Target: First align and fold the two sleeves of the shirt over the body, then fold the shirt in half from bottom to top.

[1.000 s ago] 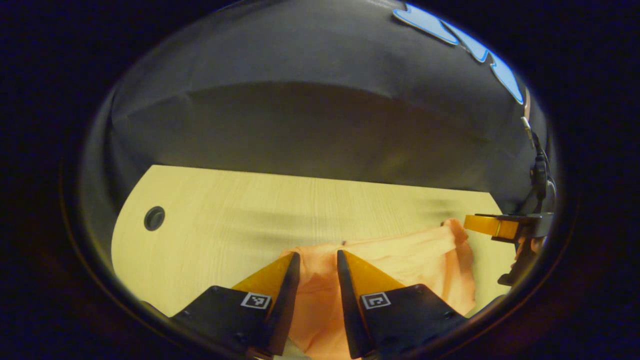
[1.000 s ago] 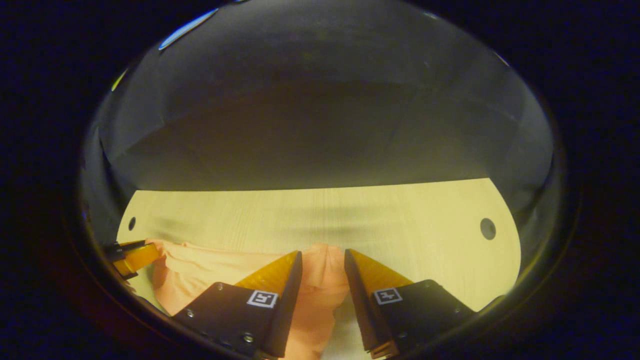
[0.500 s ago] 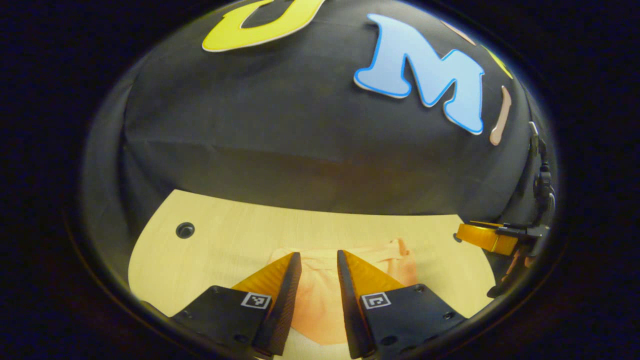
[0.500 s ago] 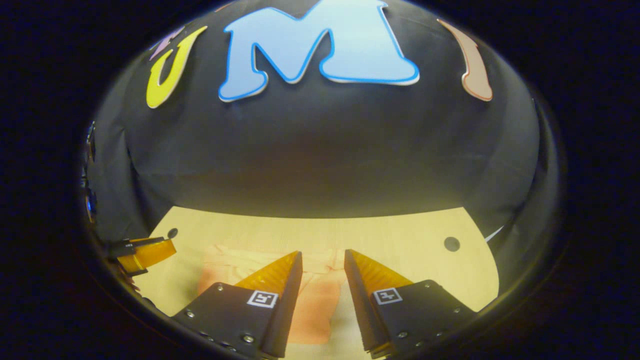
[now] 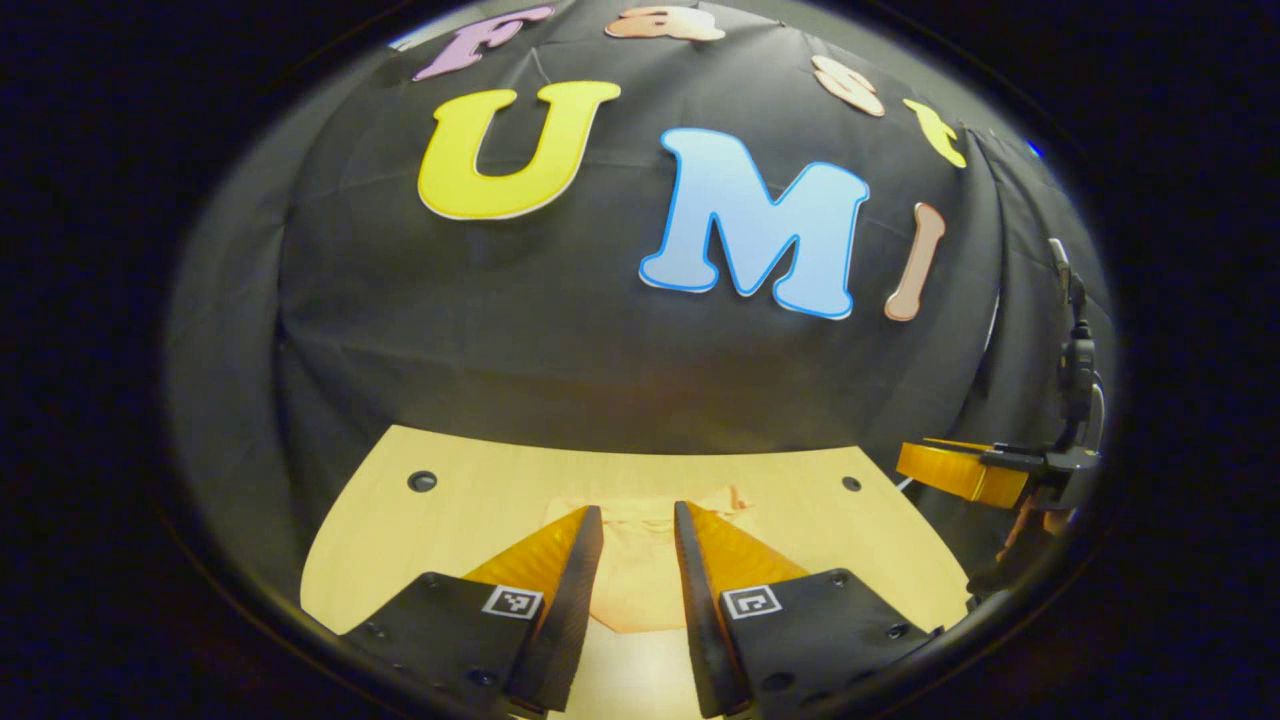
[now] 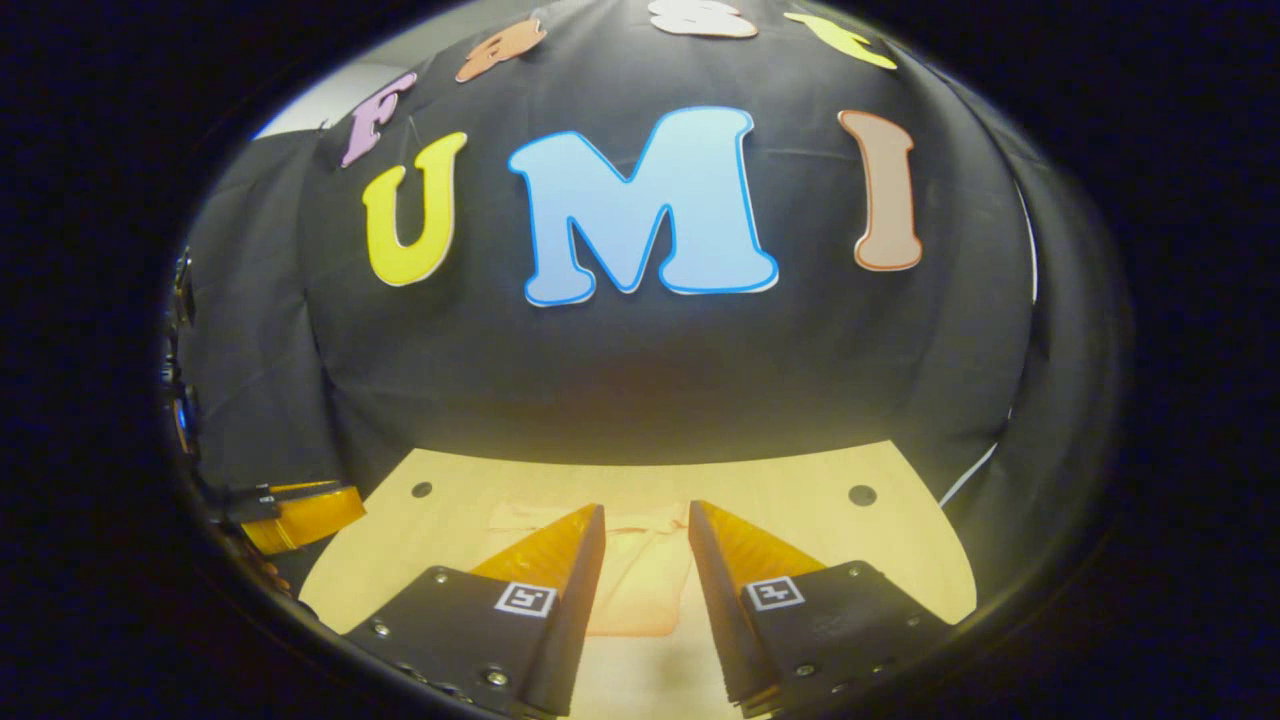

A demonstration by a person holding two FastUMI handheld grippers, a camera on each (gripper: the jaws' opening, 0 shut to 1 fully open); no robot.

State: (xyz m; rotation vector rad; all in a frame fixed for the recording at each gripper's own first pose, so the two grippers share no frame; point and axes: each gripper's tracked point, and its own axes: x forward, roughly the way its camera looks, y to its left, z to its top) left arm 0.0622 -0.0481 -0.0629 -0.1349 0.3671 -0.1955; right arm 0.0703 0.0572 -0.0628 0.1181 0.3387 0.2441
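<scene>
The peach shirt [image 5: 640,575] lies as a small folded rectangle in the middle of the pale wooden table [image 5: 470,500], flat and apart from both grippers. My left gripper [image 5: 637,510] hovers above and well back from it, open, with nothing between its fingers. In the right gripper view the same folded shirt [image 6: 640,585] shows past my right gripper [image 6: 645,508], which is also open and holds nothing. The right gripper [image 5: 965,470] appears at the right edge of the left gripper view, and the left gripper [image 6: 300,512] at the left edge of the right gripper view.
The table [image 6: 800,500] has a small round hole near each far corner [image 5: 421,481] [image 5: 851,484]. The booth's black cloth wall [image 5: 600,380] rises straight behind its far edge. A dark cable and bracket [image 5: 1078,365] hang at the right side.
Both grippers have drawn back and up from the shirt. It now looks smaller and farther off, and more of the wall has come into sight.
</scene>
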